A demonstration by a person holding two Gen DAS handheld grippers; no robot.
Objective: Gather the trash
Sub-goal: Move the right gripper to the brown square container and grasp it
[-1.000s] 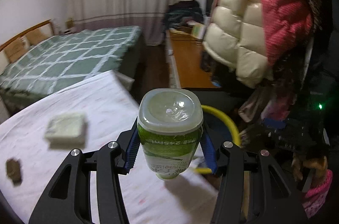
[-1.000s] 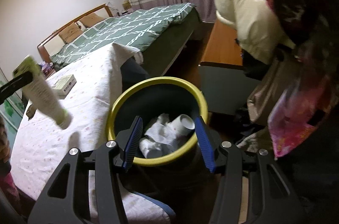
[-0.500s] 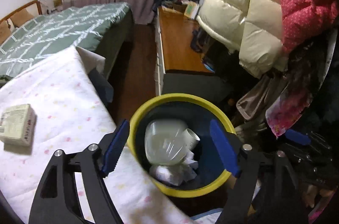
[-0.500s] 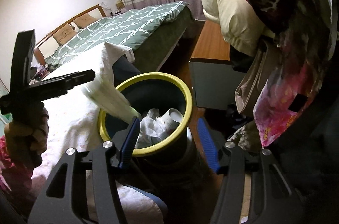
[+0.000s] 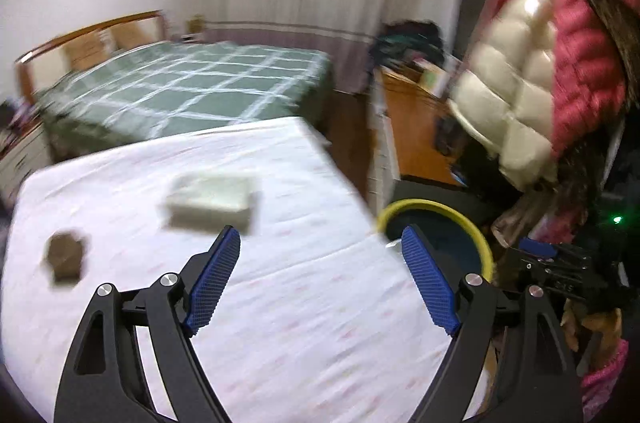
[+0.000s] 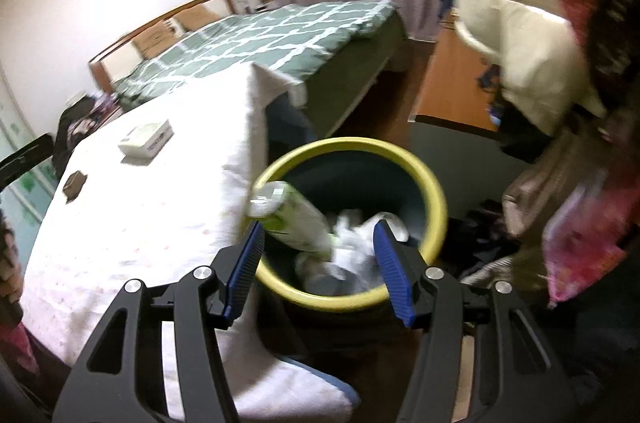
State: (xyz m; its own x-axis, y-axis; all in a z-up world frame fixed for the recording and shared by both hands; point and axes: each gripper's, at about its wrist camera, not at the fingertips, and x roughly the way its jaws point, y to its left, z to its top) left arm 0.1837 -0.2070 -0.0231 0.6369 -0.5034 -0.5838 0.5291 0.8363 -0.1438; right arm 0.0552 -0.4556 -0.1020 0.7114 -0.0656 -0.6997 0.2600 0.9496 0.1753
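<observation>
A yellow-rimmed dark bin stands beside the white-clothed table; its rim also shows in the left wrist view. A green and white bottle lies slanted inside the bin on white crumpled paper. My right gripper is open and empty just above the bin's near rim. My left gripper is open and empty over the table. A small white box and a small brown piece lie on the table, left of the left gripper; both show in the right wrist view, box, piece.
A bed with a green checked cover stands behind the table. A wooden desk and hanging cream and red padded jackets are on the right. Bags and clothes lie on the floor right of the bin.
My left gripper opened and let the bottle drop into the bin, then swung back left over the table. The right gripper stayed over the bin.
</observation>
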